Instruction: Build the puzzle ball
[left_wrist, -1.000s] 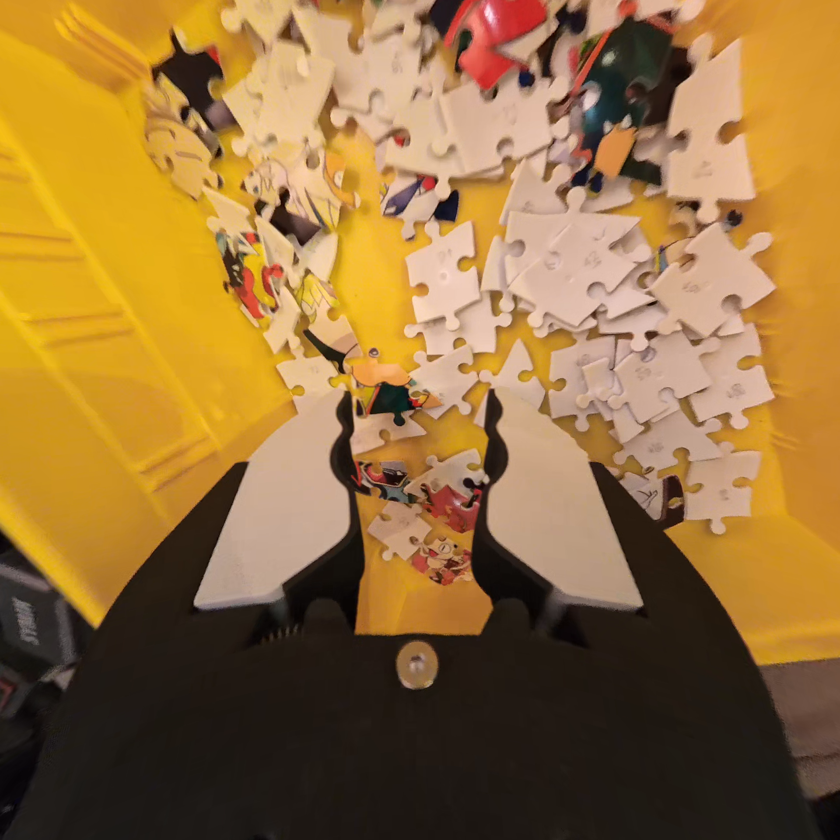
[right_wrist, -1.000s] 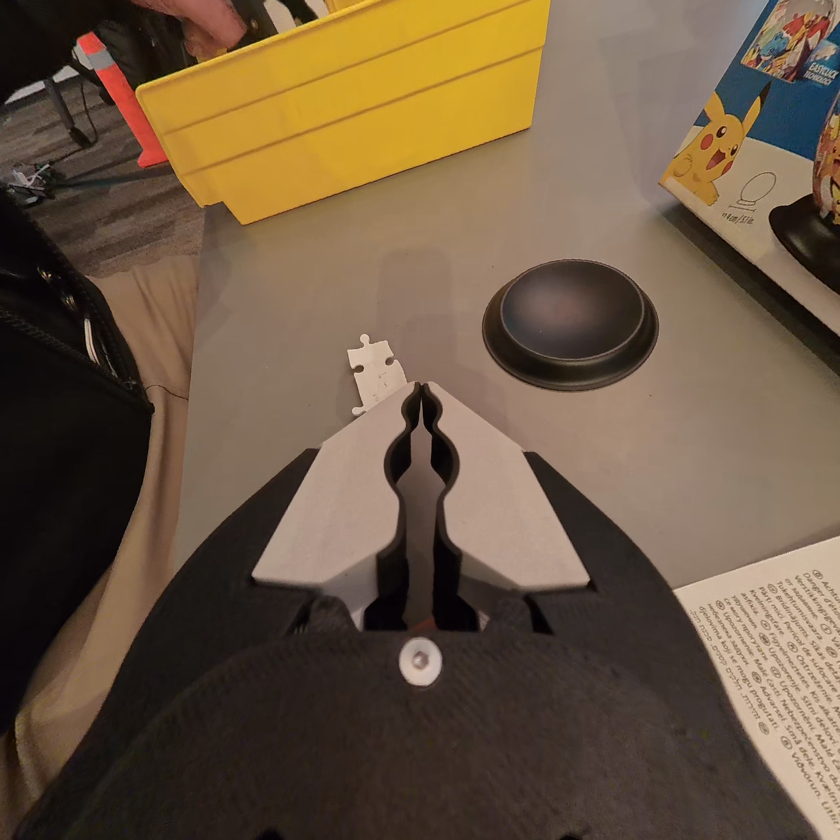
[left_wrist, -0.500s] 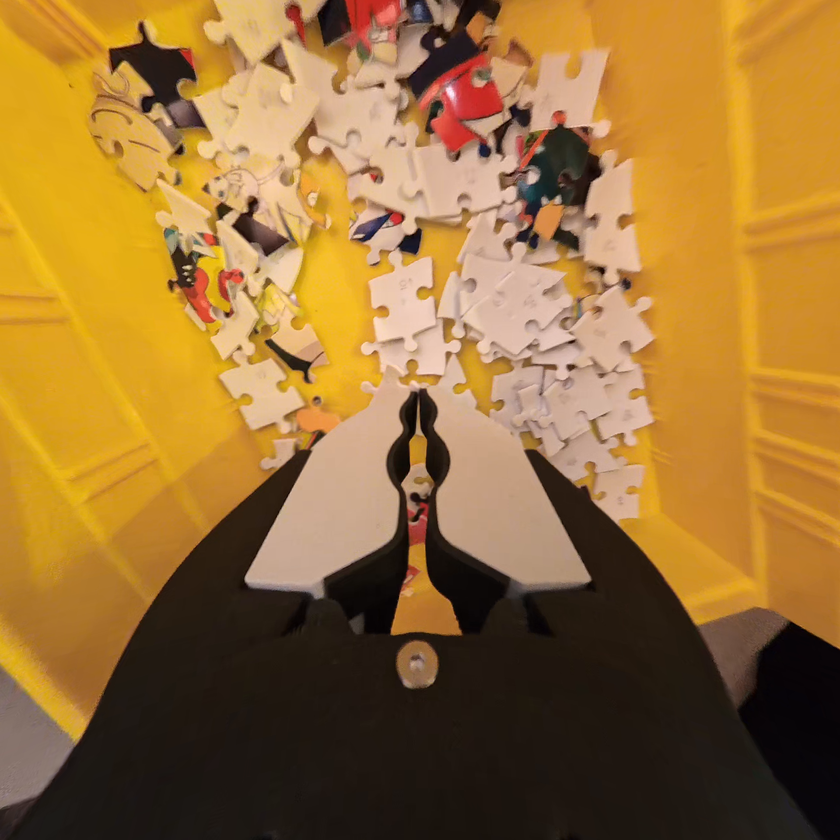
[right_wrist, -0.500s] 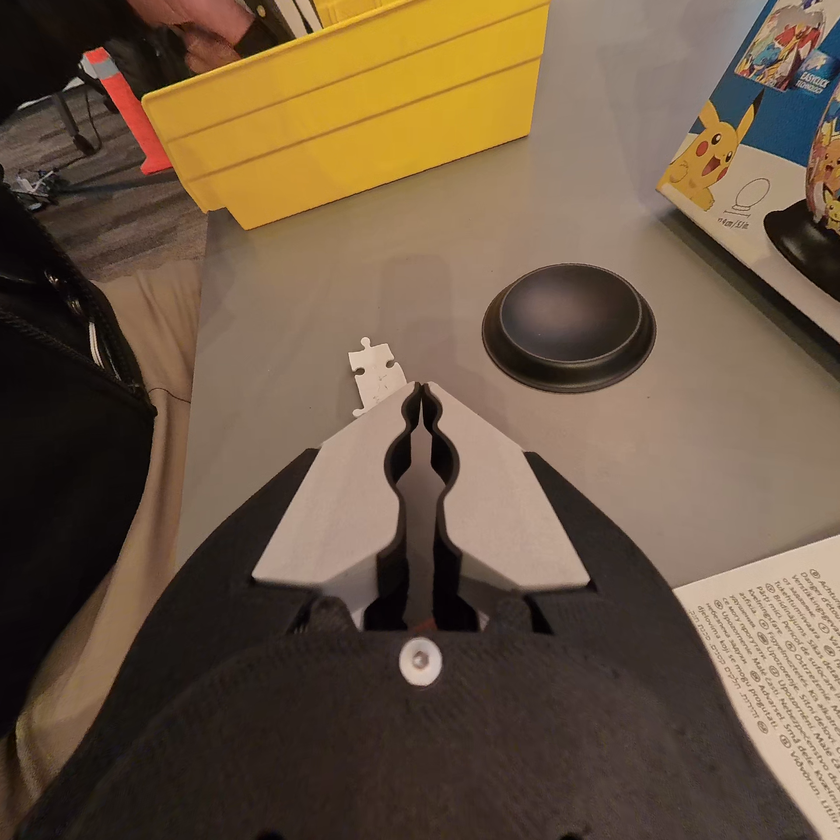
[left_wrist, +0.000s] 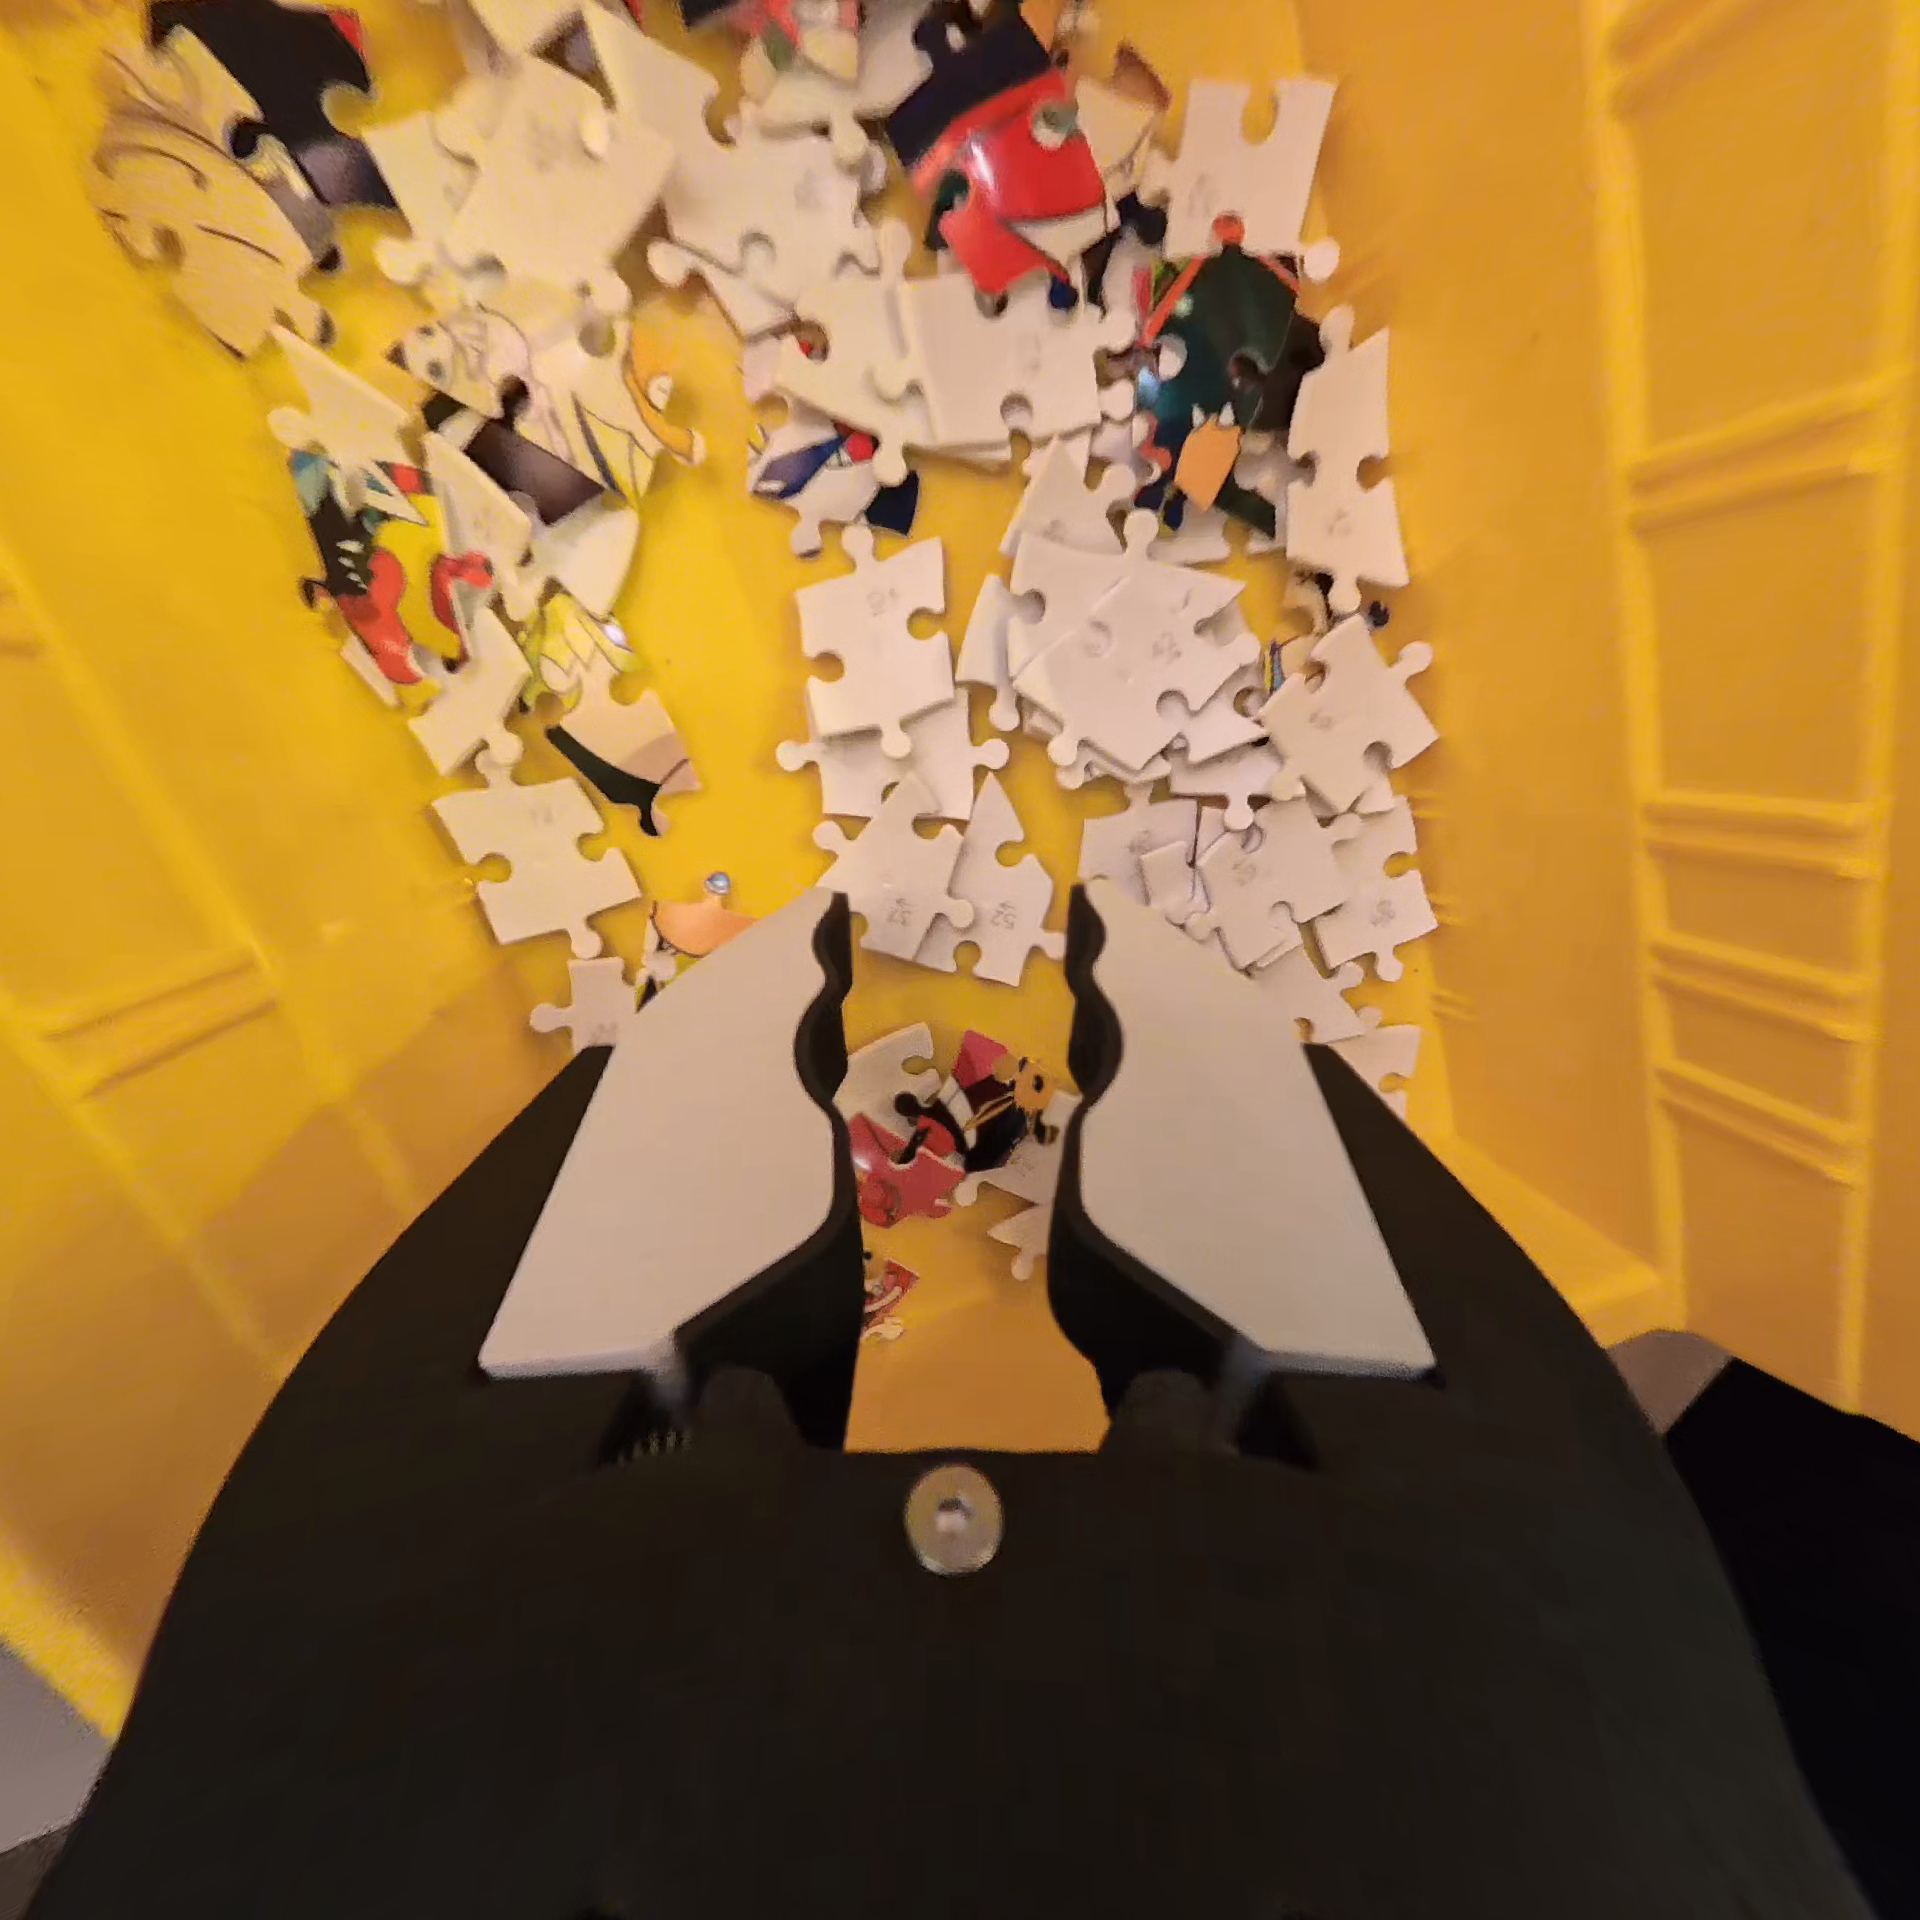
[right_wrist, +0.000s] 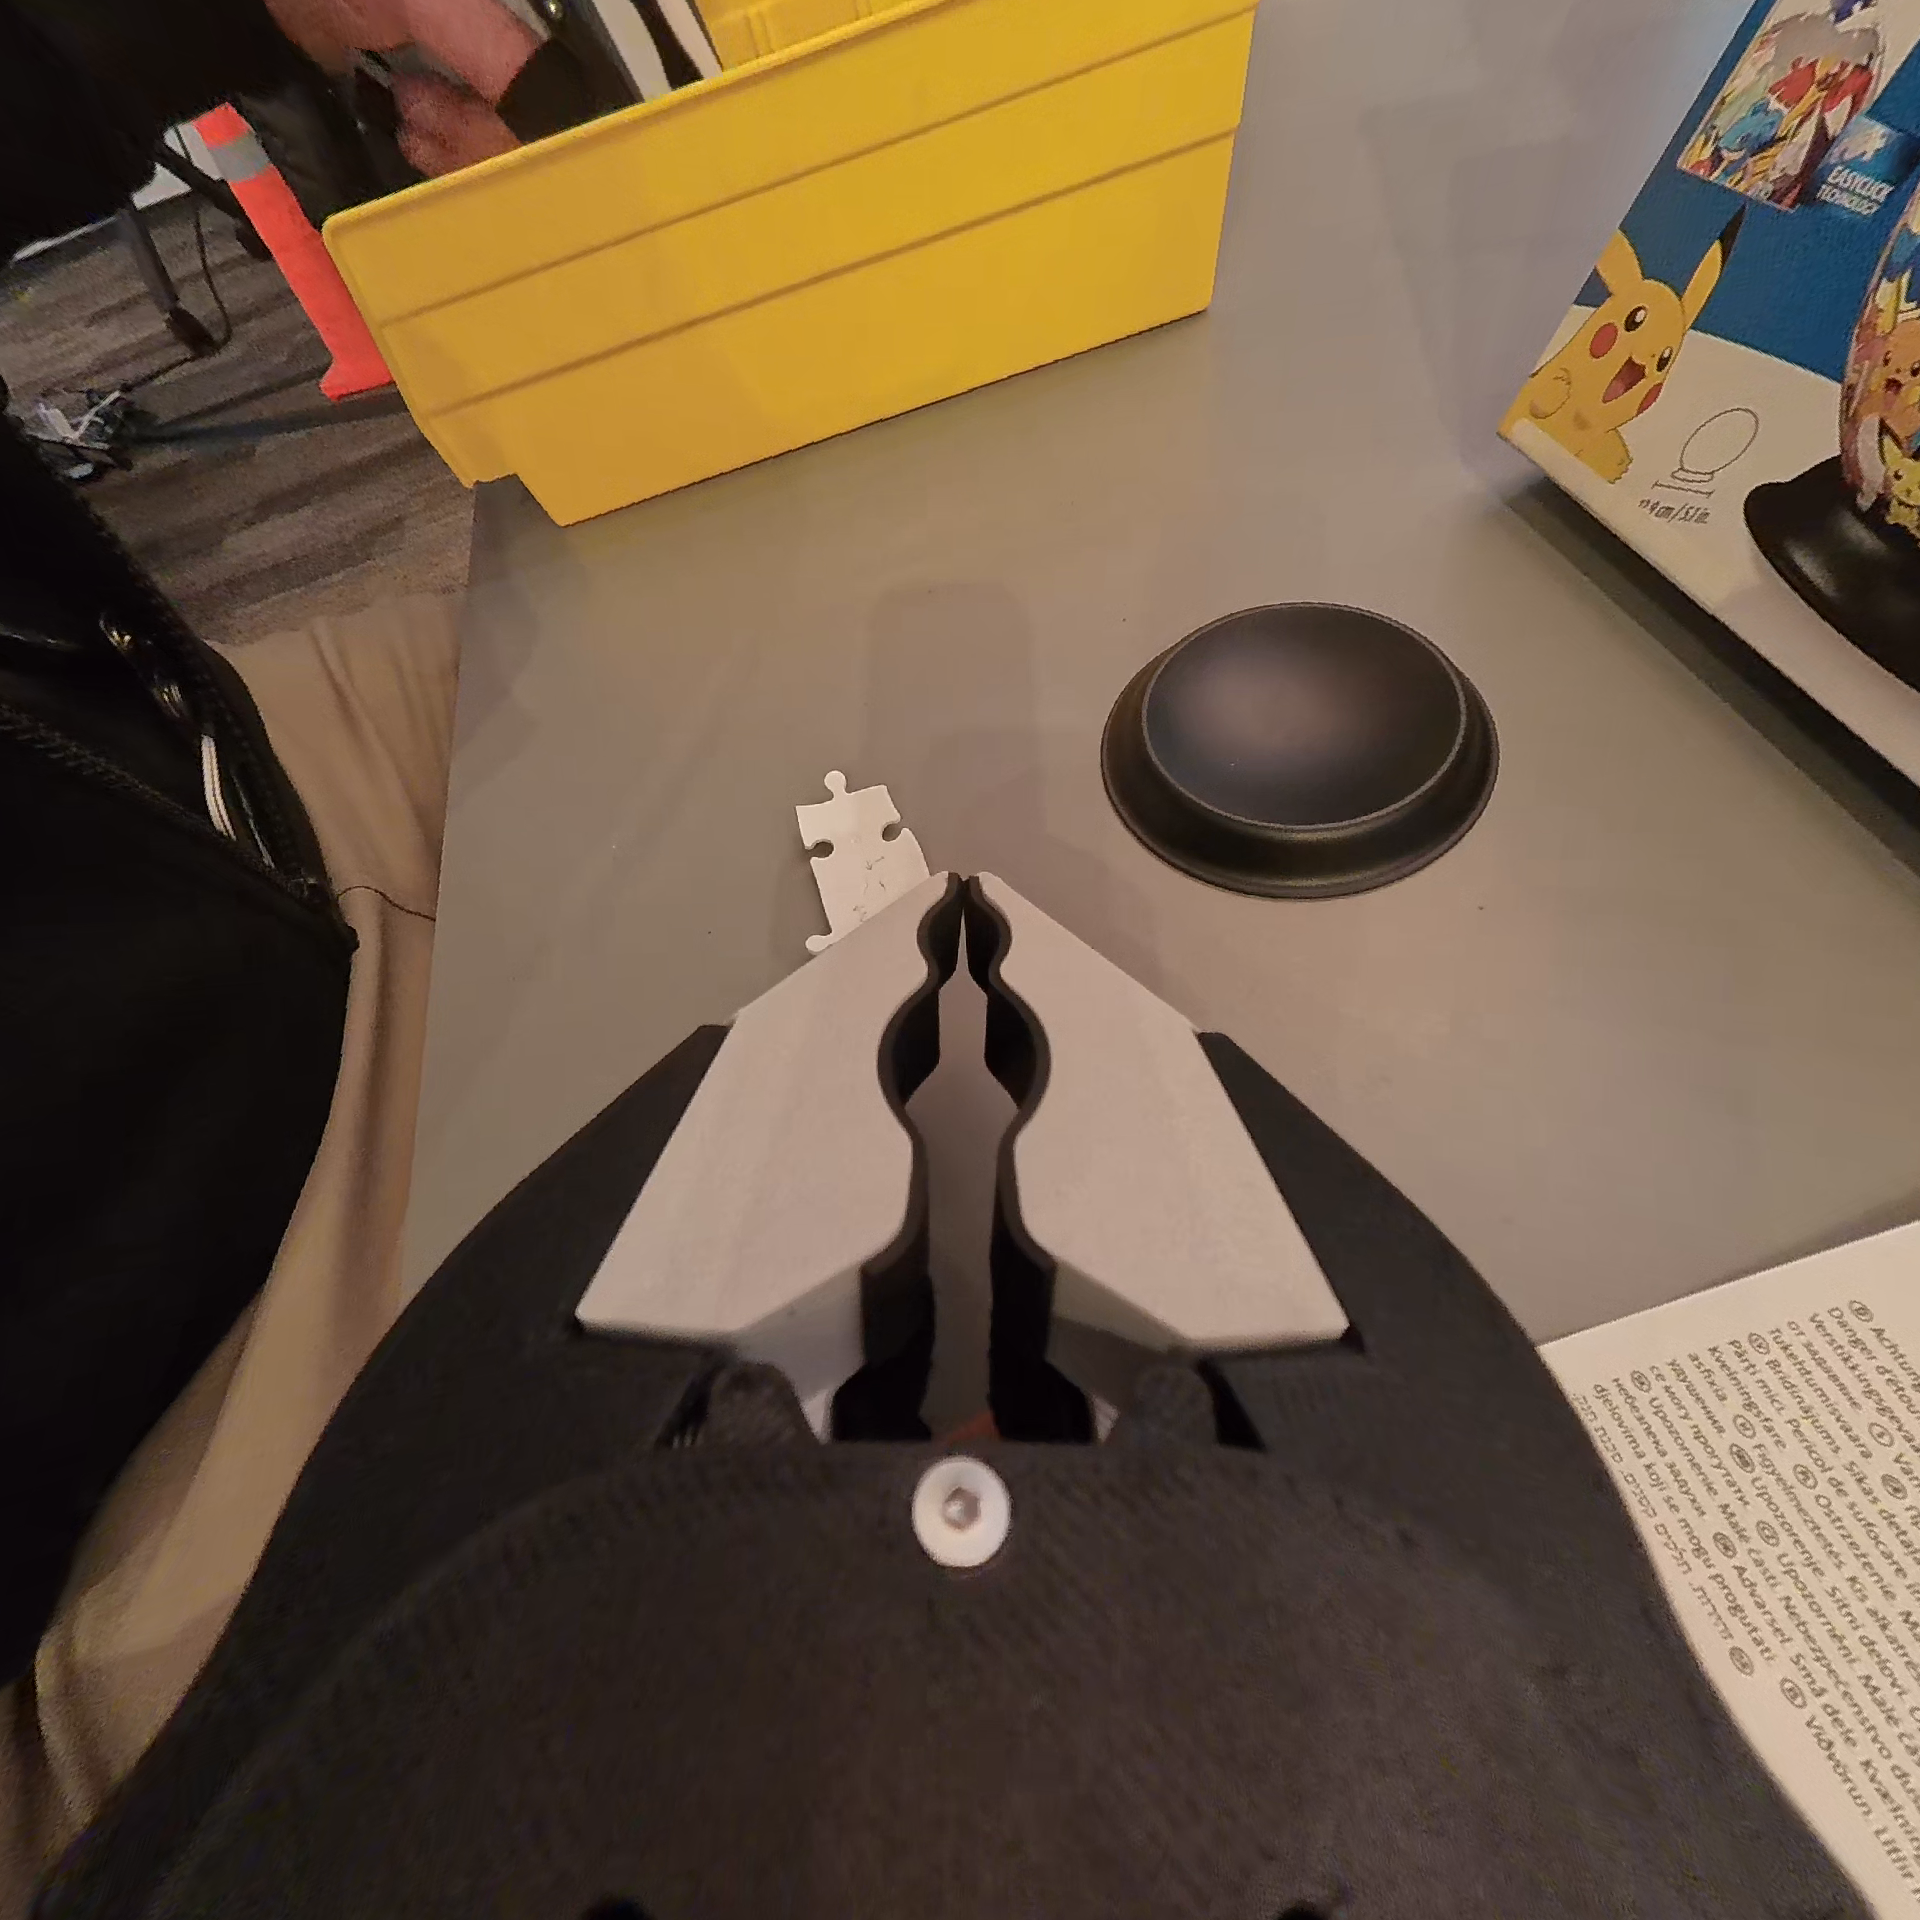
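Observation:
My left gripper (left_wrist: 956, 912) is open inside a yellow bin (left_wrist: 1538, 644), low over a heap of puzzle pieces. Most pieces lie white side up; some show coloured print. Two joined white pieces (left_wrist: 951, 899) lie just beyond the fingertips, and coloured pieces (left_wrist: 951, 1132) lie between the fingers. Nothing is held. My right gripper (right_wrist: 961, 883) is shut and empty over the grey table (right_wrist: 1143, 540). A single white puzzle piece (right_wrist: 857, 847) lies on the table just left of its tips, partly hidden by the left finger. A black round stand (right_wrist: 1299, 758) sits to the right.
The yellow bin (right_wrist: 831, 260) stands at the table's far left. The puzzle box (right_wrist: 1714, 312) is at the right edge and a printed instruction sheet (right_wrist: 1766, 1475) at the near right. A person's tan trouser leg (right_wrist: 312, 1091) is by the table's left edge. An orange cone (right_wrist: 291, 260) stands on the floor. Some 35 cm of space lies between my two pairs of fingers.
My left gripper was open, shut half a second ago without lifting a piece, and is open again, closer to the pieces. The right gripper has hardly moved.

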